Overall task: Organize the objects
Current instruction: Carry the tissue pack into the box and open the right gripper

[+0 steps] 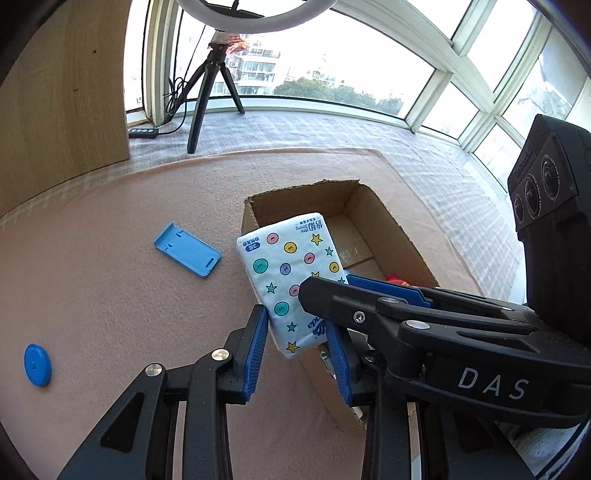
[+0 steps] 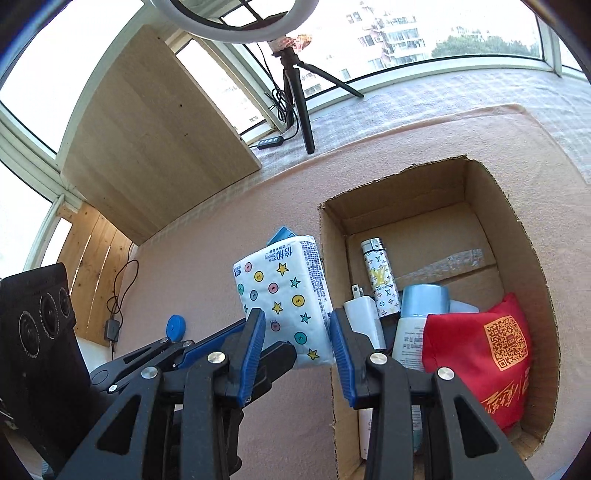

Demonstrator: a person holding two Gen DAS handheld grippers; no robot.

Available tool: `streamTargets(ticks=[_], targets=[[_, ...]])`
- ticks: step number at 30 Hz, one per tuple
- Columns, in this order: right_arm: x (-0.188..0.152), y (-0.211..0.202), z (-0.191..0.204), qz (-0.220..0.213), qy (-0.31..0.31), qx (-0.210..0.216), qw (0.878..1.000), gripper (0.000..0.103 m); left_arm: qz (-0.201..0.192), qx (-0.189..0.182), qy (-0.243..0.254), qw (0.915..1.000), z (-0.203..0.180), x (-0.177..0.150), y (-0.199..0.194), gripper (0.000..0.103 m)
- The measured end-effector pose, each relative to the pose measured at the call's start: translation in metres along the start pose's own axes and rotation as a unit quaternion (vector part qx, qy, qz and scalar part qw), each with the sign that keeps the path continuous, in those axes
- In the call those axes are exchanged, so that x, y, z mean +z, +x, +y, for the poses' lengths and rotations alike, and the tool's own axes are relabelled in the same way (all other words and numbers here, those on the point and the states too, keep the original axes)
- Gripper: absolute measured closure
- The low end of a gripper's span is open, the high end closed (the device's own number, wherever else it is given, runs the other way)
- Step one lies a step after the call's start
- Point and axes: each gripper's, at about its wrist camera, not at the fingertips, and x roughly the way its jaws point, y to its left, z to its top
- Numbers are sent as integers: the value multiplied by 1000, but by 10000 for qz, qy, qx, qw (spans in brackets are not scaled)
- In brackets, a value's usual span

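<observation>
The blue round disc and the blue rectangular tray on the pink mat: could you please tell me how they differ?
Shape: the blue round disc is a circular puck, whereas the blue rectangular tray is a long flat piece with raised edges and slots.
Size: the disc looks smaller than the tray.
Place: the disc lies near the left edge of the left wrist view, the tray closer to the cardboard box.
Both are blue plastic, lying flat on the pink mat, outside the box.

A ring light (image 1: 255, 18) on a black tripod (image 1: 210, 92) stands on the checked cloth (image 1: 332, 133) by the windows (image 1: 369, 66). Its inline controller (image 1: 143, 132) lies near a pale wooden board (image 2: 155, 136) leaning upright. Outside, apartment blocks (image 2: 399, 33) and trees (image 1: 332, 92) show. A black cable (image 2: 118, 295) hangs over slatted wood (image 2: 92, 266).
</observation>
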Motion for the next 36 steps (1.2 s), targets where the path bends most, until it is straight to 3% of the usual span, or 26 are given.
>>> streamTargets(ticks=[17, 36], targets=[[-4, -28, -45, -132, 197, -83, 9997, 69, 175, -178, 328, 9991, -53, 4, 22, 68], [-15, -28, -22, -244, 171, -100, 9995, 69, 46, 105, -97, 9999, -7, -10, -9, 68]])
